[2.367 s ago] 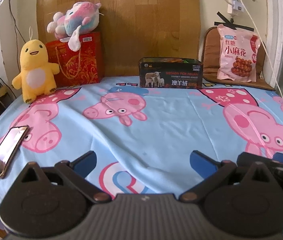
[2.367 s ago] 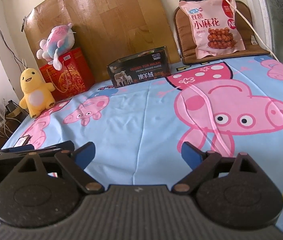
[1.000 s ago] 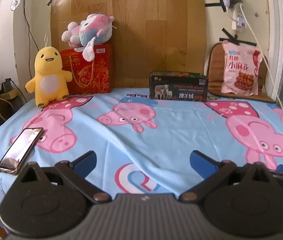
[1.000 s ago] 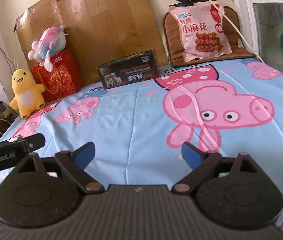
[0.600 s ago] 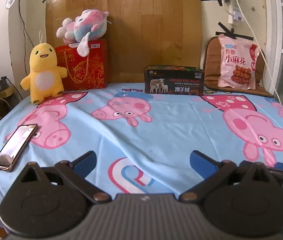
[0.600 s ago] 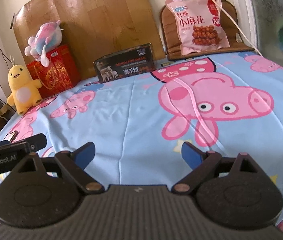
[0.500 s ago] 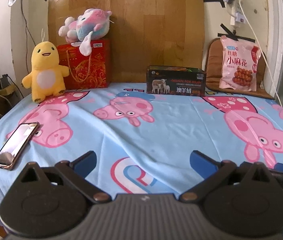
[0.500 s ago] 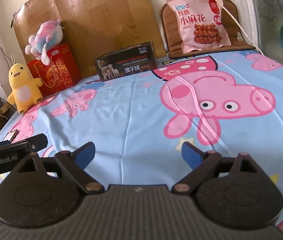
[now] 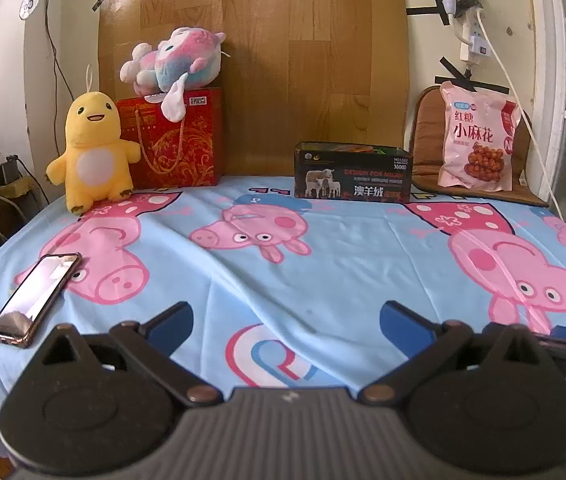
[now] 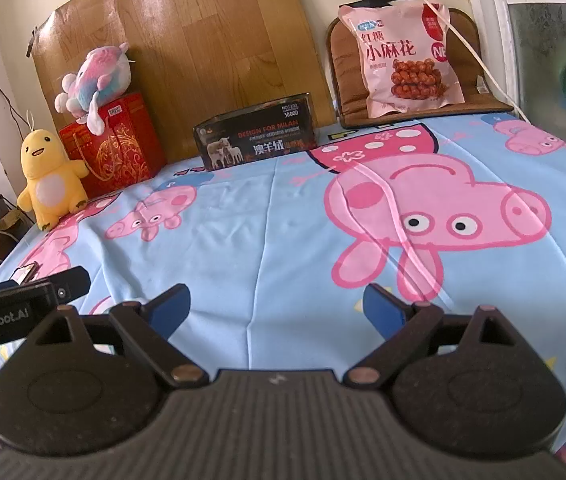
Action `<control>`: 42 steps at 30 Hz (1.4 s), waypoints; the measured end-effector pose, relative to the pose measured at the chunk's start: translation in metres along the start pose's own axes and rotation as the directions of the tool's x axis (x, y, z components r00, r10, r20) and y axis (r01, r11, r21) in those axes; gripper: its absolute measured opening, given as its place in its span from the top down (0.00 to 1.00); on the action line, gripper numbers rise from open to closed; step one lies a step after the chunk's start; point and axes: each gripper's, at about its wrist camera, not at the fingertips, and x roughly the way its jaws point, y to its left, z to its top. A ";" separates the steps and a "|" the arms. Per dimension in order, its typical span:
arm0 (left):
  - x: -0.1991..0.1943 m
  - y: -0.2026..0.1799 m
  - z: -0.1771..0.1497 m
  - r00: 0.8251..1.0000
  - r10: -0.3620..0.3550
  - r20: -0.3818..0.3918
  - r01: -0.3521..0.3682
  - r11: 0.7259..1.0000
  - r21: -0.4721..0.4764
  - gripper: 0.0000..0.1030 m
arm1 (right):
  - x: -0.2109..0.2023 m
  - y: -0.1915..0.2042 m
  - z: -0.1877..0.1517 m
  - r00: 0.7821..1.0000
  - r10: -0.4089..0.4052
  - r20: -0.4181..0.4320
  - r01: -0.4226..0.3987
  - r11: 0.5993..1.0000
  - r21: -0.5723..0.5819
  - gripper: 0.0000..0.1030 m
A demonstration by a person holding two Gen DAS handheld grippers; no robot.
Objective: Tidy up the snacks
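At the far left of the left wrist view a phone [image 9: 35, 295] lies flat on the bed [image 9: 347, 264], near its left edge, screen up. Behind it a yellow plush [image 9: 91, 153] stands upright at the head of the bed, just beside a red gift bag [image 9: 181, 145]. A pink and blue plush [image 9: 173, 65] lies on top of the bag, one limb hanging down over its front. A wood-grain board [image 9: 303, 60] is taped to the wall behind them.

Right of the bag, apart from it, a dark box [image 9: 353, 178] stands on the sheet against the board; its top is open and something colourful shows inside, too small to tell what. Further right a brown cushion [image 9: 427, 148] leans in the corner, and the pink snack bag [image 9: 477, 138] stands propped against it, well apart from both tongs. A white cable [image 9: 523, 120] runs down from the wall plug past the bag.

The left tongs [image 9: 285, 320] hover over the near edge of the bed with their blue tips spread wide and nothing between them. The right tongs [image 10: 277, 304] are likewise spread and empty, held over the sheet on the right side of the bed, in front of a large pig print [image 10: 439, 216]. In the right wrist view the body of the left device shows at the lower left edge.
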 end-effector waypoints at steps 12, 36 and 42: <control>0.004 0.004 0.004 0.999 0.021 -0.032 -0.021 1.000 0.001 0.00 | -0.003 0.004 0.001 0.999 0.034 -0.003 -0.034 0.999 -0.029 0.08; 0.083 -0.009 0.064 0.996 -0.002 -0.089 0.004 1.000 0.028 0.00 | 0.016 -0.006 0.060 0.996 0.072 0.055 -0.069 0.995 -0.069 0.06; 0.103 -0.014 0.062 0.991 -0.014 -0.131 0.017 1.000 0.024 0.00 | 0.035 -0.009 0.063 0.997 0.067 0.035 -0.065 0.996 -0.058 0.06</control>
